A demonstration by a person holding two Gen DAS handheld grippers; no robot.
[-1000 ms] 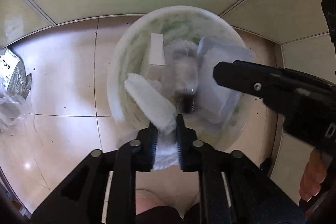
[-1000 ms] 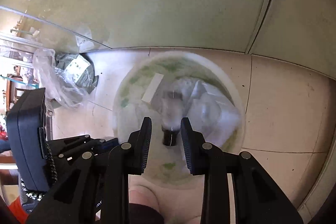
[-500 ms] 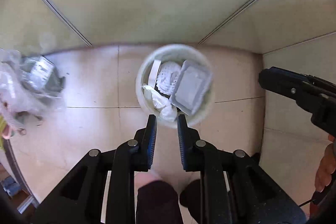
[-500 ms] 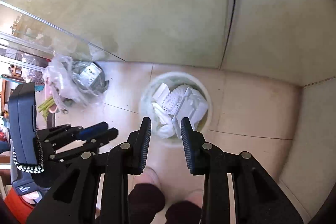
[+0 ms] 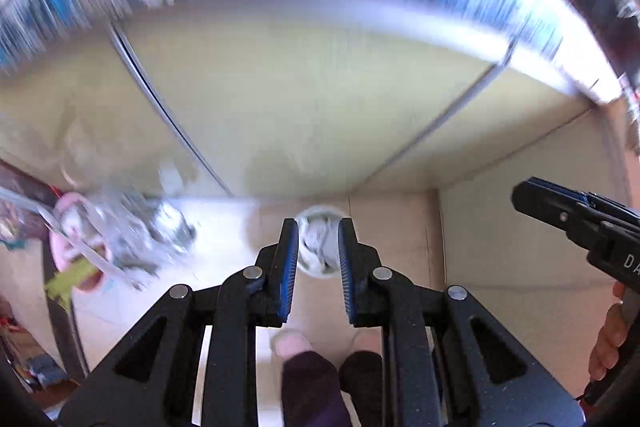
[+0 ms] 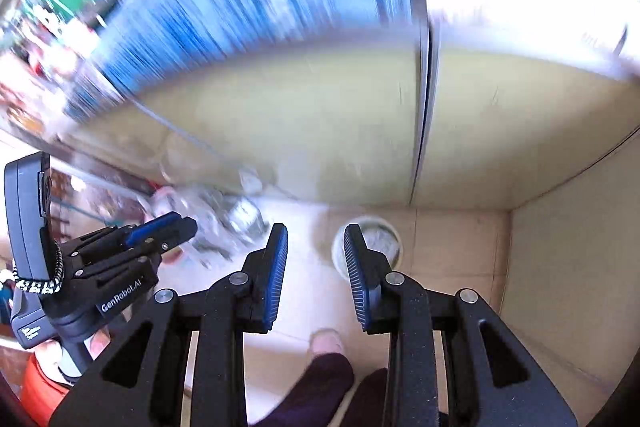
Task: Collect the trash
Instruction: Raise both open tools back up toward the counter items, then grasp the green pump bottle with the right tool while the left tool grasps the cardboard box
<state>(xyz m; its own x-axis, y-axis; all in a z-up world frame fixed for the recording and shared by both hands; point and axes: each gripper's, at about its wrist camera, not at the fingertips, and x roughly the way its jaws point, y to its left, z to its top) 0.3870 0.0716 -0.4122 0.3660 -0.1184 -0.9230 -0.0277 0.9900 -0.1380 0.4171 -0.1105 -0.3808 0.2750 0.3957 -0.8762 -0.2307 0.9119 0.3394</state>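
Both grippers are way higher than a second ago, when they were right down at the trash bin (image 5: pixel 319 247) with white paper pinched in the left one; now the bin is a small round thing far below on the floor (image 5: pixel 224 227).

From the left wrist view: off to the left of the fingers (image 5: pixel 289 267) there's a blurry heap of clear plastic bags (image 5: pixel 132 239) and a pink basin (image 5: pixel 76 267). The left gripper (image 5: pixel 318 263) has a narrow gap between its blue pads and nothing in it, and the bin, full of white scraps, shows right through that gap. Below the fingers you can see the person's feet (image 5: pixel 294 343). Off to the right is the right gripper (image 5: pixel 576 223), with a hand (image 5: pixel 610 343) on its handle.

From the right wrist view: the left gripper (image 6: pixel 176 227) sits off to the left, the plastic bags (image 6: pixel 224 223) just past it. The right gripper (image 6: pixel 316 263) is parted a bit and empty too. The bin (image 6: pixel 380 241) peeks out behind the right finger, near the beige cabinet front (image 6: pixel 320 127).
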